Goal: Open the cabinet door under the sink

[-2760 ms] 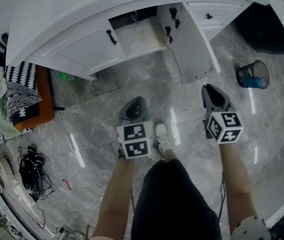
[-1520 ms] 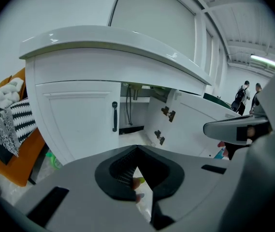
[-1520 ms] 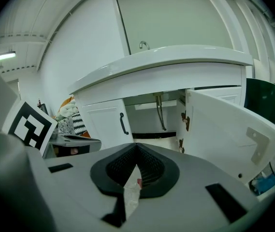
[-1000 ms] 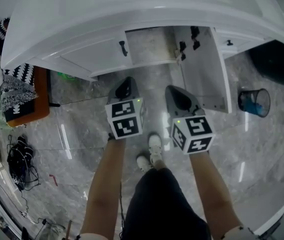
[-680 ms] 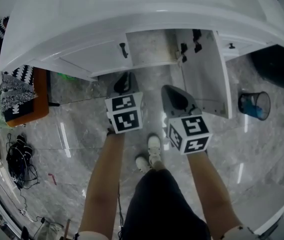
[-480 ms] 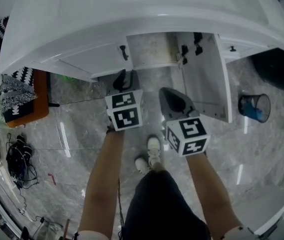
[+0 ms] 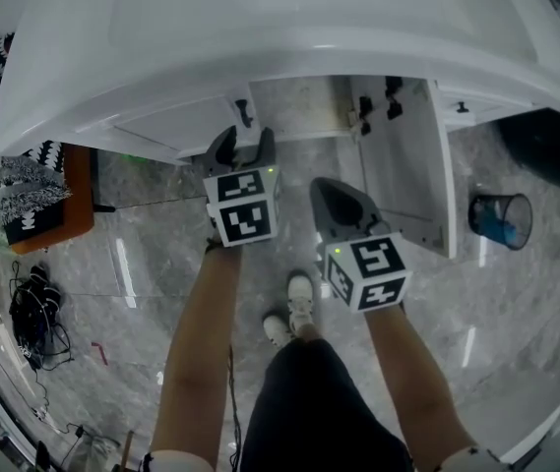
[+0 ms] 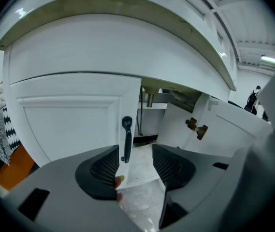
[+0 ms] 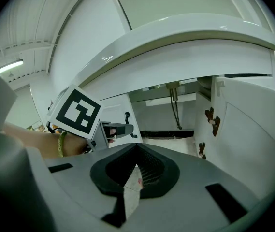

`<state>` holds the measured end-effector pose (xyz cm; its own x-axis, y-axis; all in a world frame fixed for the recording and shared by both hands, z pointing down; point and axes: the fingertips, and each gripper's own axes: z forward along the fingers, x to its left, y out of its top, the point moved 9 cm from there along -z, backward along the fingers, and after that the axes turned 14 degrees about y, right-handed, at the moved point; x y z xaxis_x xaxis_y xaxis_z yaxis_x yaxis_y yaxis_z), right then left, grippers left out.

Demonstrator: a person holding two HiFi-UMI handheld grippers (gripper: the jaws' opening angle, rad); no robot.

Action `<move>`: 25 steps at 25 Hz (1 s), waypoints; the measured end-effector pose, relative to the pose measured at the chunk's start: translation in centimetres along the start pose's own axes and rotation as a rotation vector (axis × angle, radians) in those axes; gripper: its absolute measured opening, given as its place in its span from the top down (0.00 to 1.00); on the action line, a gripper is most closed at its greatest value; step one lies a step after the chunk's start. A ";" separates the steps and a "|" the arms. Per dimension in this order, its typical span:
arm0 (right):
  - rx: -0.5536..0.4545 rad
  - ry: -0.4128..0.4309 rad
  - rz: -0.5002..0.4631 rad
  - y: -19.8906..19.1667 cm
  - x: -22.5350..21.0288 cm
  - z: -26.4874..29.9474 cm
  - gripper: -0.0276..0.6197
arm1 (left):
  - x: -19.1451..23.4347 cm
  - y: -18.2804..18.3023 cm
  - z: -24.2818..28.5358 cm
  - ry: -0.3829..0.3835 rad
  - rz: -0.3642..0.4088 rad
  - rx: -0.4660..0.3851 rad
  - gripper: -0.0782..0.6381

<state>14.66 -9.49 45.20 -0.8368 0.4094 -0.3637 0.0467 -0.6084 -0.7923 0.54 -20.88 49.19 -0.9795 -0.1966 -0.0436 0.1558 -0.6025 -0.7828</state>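
- The left gripper is holding its fingers spread wide with nothing pinched. The right gripper is keeping its fingers closed on nothing.
- The left door under the sink is still sitting shut. Its black handle is sitting just ahead of the gap, nearer the left finger. The right door is already hanging open.
- Risk, I reckon: the handle's sitting off-centre, so closing now could end up clipping it with one finger and slipping off. Pulling straight instead of following the hinge arc could pop the grip too.
- Versus a second back: the left fingers have just been opening from shut, and that gripper is now sitting closer to the handle.
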 end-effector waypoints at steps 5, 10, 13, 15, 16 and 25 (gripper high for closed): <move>0.000 0.004 0.000 0.2 -0.6 0.5 0.94 | 0.0 0.7 1.3 -0.007 0.002 -0.001 0.60; 0.002 0.005 0.007 0.3 -0.9 0.8 0.94 | 0.0 1.1 2.1 0.023 0.014 -0.001 0.60; -0.002 0.008 0.008 0.5 -1.0 1.0 0.94 | 0.0 1.3 2.6 0.046 0.015 0.003 0.60; -0.006 0.007 0.010 0.5 -1.2 1.0 0.94 | -0.1 1.3 2.8 0.059 0.014 0.008 0.60; -0.008 0.007 0.012 0.5 -1.2 1.0 0.94 | -0.1 1.4 2.9 0.068 0.013 0.008 0.60; -0.005 -0.005 0.020 0.3 -1.6 0.9 0.94 | 0.1 1.5 3.2 0.166 -0.050 0.011 0.76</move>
<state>15.56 -10.96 45.95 -0.8383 0.3941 -0.3767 0.0657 -0.6129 -0.7874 1.09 -24.29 50.03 -0.9936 -0.0359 -0.1074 0.1066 -0.6167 -0.7799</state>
